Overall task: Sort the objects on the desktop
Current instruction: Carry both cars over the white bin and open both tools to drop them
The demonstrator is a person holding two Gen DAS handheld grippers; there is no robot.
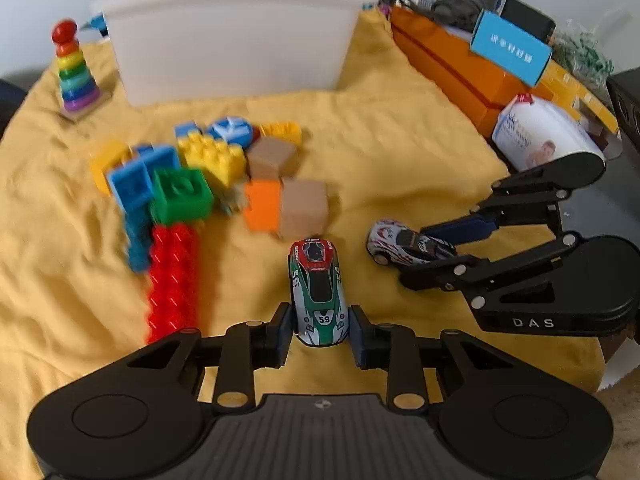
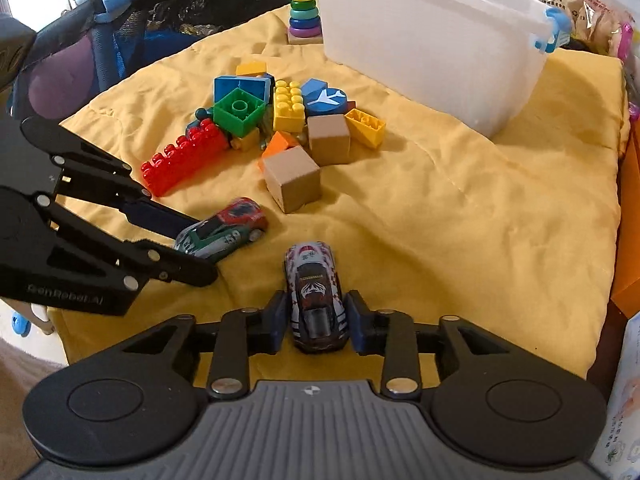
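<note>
The big translucent white bin sits way out ahead of both sets of jaws at the far side of the yellow cloth, and its walls are too cloudy to tell what's inside, if anything. The left gripper has its jaws either side of the tail end of a green and white racing car with a red nose and "59" on it, pads right up against the body or just short of it, so I honestly can't tell if it's clamped or just bracketing it. The car's long axis runs straight out along the fingers, red end pointing away toward the block pile. Same deal on the other side: the right gripper straddles a white toy car with red and black markings, long axis in line with the fingers, pale end pointing away, and again the squeeze isn't clear. Both cars look to be resting on the cloth. Beyond the jaws is a heap of building blocks: a long red brick, a green one, yellow and blue ones, plus two plain wooden cubes. A rainbow ring stacker stands upright just beside the bin.
</note>
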